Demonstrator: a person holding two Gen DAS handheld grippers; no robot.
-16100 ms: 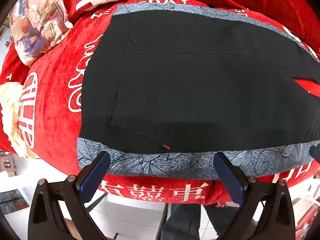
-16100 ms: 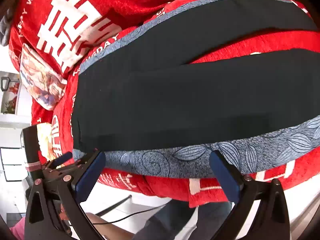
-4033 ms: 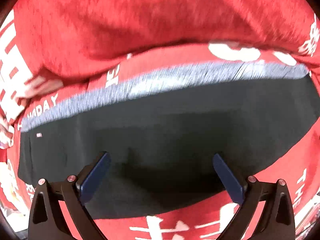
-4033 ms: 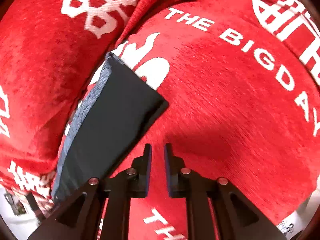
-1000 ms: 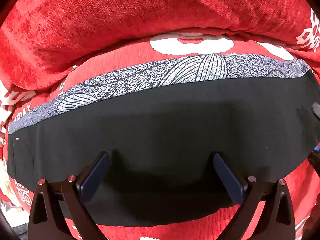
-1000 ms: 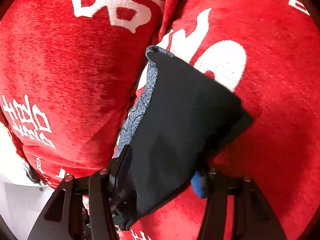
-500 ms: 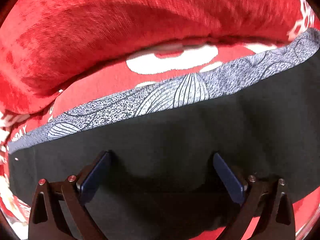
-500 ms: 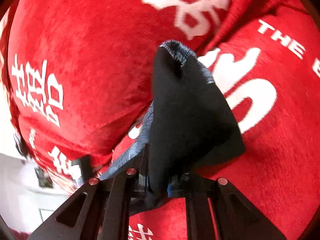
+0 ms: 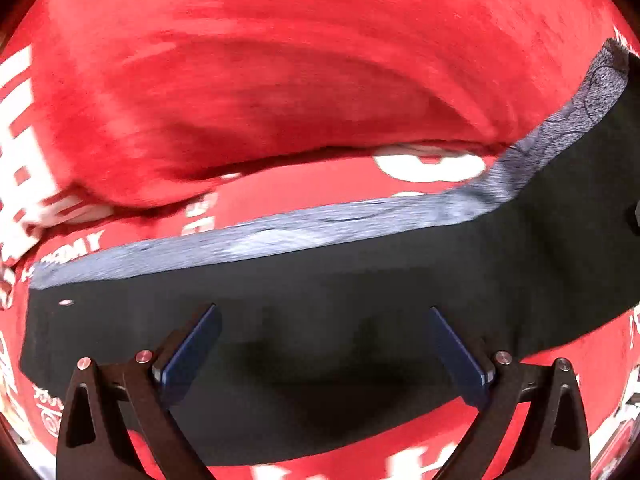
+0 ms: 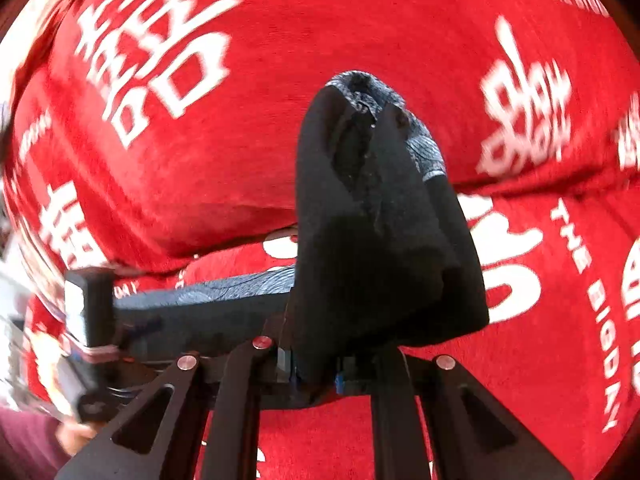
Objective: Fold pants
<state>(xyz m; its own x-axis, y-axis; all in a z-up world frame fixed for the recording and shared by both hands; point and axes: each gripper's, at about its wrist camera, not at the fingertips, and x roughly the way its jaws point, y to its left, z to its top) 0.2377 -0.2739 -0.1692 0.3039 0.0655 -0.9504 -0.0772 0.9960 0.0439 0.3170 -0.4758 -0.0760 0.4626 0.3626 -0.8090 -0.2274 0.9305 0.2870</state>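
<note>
Black pants (image 9: 320,292) with a grey patterned side stripe (image 9: 280,240) lie lengthwise on the red sofa cover. My left gripper (image 9: 324,354) hovers over their middle, open, with nothing between its blue pads (image 9: 188,354). At the right of the left wrist view the leg end (image 9: 592,128) rises off the seat. In the right wrist view my right gripper (image 10: 316,376) is shut on that leg end, and the black cloth (image 10: 380,240) stands bunched above its fingers. The rest of the pants (image 10: 208,300) trails off to the left.
The red cover with white lettering (image 10: 160,40) spans the seat and the backrest (image 9: 280,80) behind the pants. At the lower left of the right wrist view are the body of the other hand-held tool (image 10: 92,312) and a person's hand (image 10: 74,436) in a dark red sleeve.
My right gripper closed on the leg end and lifted it off the seat, rolling as it rose. My left gripper stayed open and moved up and sideways over the pants.
</note>
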